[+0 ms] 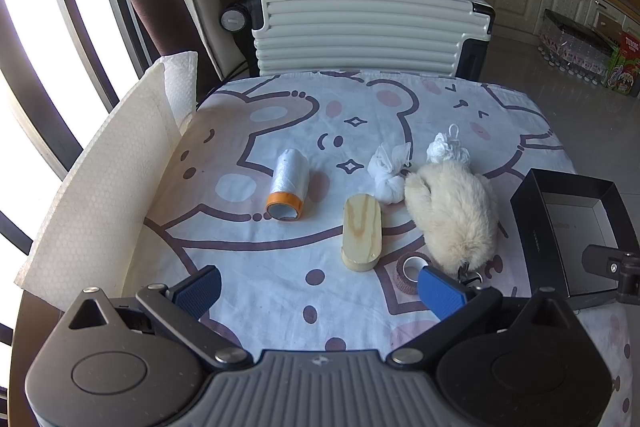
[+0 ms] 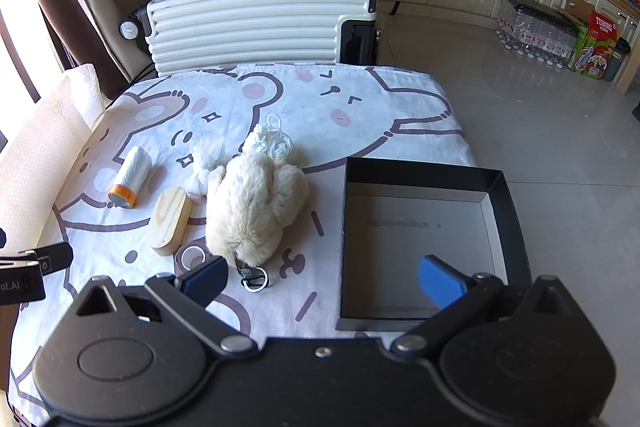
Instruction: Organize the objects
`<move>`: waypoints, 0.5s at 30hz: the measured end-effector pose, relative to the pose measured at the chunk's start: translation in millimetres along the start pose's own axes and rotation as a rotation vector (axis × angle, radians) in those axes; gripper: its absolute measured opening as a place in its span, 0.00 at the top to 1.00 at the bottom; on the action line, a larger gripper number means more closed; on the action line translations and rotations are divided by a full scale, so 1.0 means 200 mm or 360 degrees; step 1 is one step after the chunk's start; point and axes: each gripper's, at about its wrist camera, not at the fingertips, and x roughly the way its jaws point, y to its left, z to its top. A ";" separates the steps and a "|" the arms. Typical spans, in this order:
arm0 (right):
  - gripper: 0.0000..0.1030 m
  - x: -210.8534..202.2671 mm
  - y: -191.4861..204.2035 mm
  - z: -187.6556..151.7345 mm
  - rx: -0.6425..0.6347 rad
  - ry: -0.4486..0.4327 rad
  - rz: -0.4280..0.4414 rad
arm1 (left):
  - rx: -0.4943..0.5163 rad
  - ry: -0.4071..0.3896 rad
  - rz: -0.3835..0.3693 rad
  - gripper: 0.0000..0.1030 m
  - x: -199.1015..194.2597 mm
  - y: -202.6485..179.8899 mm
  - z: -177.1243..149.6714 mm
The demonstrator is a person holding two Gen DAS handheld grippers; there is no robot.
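fluffy cream plush toy (image 1: 452, 211) lies right of centre in the left wrist frame, on a bear-print cloth (image 1: 280, 115), its long axis running from upper left down to lower right, the metal key ring (image 2: 254, 279) at its near end. the left gripper (image 1: 318, 289) hovers low over the cloth at the bottom of its frame, fingers spread wide and holding nothing; its right blue pad (image 1: 440, 291) sits just in front of a small brown tape ring (image 1: 412, 269). the right gripper (image 2: 322, 281) is likewise released, its left pad near the key ring and its right pad (image 2: 442, 281) over the open black box (image 2: 516, 227), a shallow square tray with a grey floor at the right of the frame. just left of the plush lies an oblong wooden block (image 1: 361, 233) with rounded ends and pale grain, its long axis pointing up the frame. further left is a roll of clear plastic bags (image 1: 287, 185) with an orange band at its near end, lying on its side, axis up the frame. a knotted white mesh bundle (image 1: 388, 175) touches the plush's upper left, and white string (image 1: 446, 147) is bunched at its upper end. a ribbed white suitcase (image 1: 360, 23) stands behind the cloth, with a white foam sheet (image 1: 108, 167) standing along the cloth's left edge.
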 end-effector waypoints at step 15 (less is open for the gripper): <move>0.00 0.00 0.00 0.00 -0.0001 0.0002 -0.0001 | -0.0002 0.0001 -0.0001 0.00 0.00 0.00 -0.01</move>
